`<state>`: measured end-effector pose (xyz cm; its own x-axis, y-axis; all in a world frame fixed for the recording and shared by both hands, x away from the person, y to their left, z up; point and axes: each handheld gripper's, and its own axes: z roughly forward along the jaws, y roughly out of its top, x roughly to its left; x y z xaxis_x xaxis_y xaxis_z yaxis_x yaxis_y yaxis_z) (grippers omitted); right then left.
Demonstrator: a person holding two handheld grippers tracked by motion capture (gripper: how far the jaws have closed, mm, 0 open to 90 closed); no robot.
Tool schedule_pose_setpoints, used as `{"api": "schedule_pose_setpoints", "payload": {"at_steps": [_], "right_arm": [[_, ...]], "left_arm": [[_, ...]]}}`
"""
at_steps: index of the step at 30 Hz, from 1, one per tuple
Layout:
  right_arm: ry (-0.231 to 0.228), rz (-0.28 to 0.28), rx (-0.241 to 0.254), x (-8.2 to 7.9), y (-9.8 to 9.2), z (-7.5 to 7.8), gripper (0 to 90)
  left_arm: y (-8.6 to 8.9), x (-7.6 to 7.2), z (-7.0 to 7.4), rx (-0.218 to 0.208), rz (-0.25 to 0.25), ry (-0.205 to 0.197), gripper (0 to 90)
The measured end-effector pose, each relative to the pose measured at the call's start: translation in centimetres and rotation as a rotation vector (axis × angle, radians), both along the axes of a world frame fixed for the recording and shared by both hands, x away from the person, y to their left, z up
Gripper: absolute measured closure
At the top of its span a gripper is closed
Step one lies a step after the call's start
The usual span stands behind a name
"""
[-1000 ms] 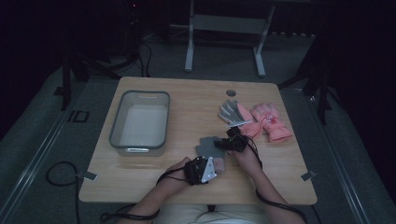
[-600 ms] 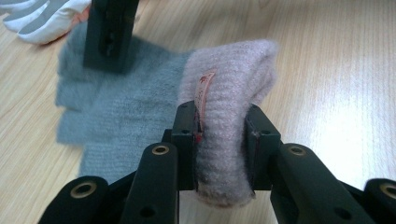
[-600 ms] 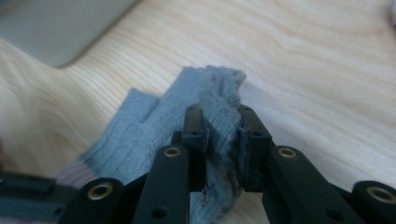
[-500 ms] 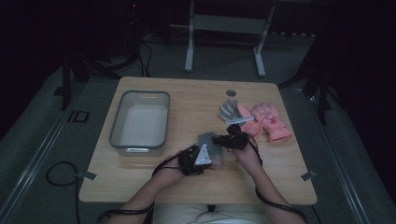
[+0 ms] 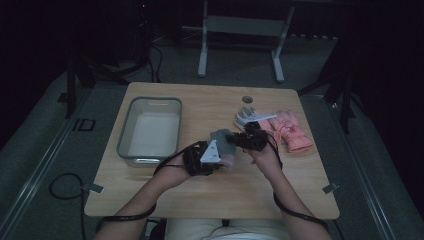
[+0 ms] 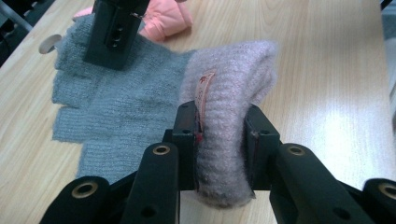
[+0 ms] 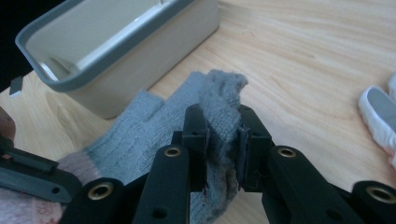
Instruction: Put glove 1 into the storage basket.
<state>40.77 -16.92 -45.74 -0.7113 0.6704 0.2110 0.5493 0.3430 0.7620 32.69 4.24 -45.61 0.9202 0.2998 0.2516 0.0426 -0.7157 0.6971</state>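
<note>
A grey knitted fingerless glove [image 5: 223, 140] with a pink cuff [image 6: 233, 70] hangs stretched between my two grippers above the table's front middle. My left gripper [image 6: 222, 121] has just been closing and is shut on the pink cuff, which bulges between its pads. My right gripper [image 7: 223, 123] is shut on a bunched fold at the glove's grey finger end [image 7: 219, 88]. In the high view the left gripper [image 5: 207, 156] is on the near left of the glove and the right gripper [image 5: 248, 140] on its far right.
A grey-rimmed tub [image 5: 150, 102] stands on the table's left half, close behind the glove in the right gripper view [image 7: 93, 60]. Pink gloves [image 5: 292, 131] and a grey-white glove [image 5: 247, 116] lie at the right. A small round disc [image 5: 246, 99] sits beyond them.
Both hands have risen and carried the grey glove up off the tabletop. The left gripper has come in closer to the right one.
</note>
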Motion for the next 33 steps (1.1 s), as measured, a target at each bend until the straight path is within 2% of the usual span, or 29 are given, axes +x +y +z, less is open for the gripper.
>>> {"api": "schedule_pose_setpoints", "payload": {"at_steps": [7, 12, 19, 23, 29, 30, 33], "right_arm": [[-0.027, 0.012, -0.003, 0.8, 1.7, 1.4, 76.8], [-0.036, 0.029, -0.005, 1.4, 3.5, 2.4, 76.8], [-0.057, 0.045, 0.007, 2.5, 6.0, 4.3, 76.8], [-0.07, 0.059, 0.01, 3.3, 7.8, 5.3, 76.9], [-0.082, 0.08, 0.019, 4.4, 10.5, 6.1, 76.9], [-0.082, 0.08, 0.019, 4.4, 10.5, 6.1, 76.9], [-0.078, 0.091, 0.031, 4.9, 12.2, 6.4, 76.8]], "left_arm": [[1.5, 0.6, 1.2, 0.008, 0.016, -0.015, 70.7], [2.9, 1.0, 2.1, 0.035, 0.032, -0.019, 70.6], [5.4, 1.7, 3.7, 0.051, 0.059, -0.063, 70.6], [6.8, 2.0, 4.3, 0.091, 0.07, -0.109, 70.5], [9.0, 2.6, 5.0, 0.111, 0.095, -0.12, 70.5], [9.0, 2.6, 5.0, 0.111, 0.095, -0.12, 70.4], [10.5, 3.2, 4.9, 0.142, 0.114, -0.116, 70.4]]}}
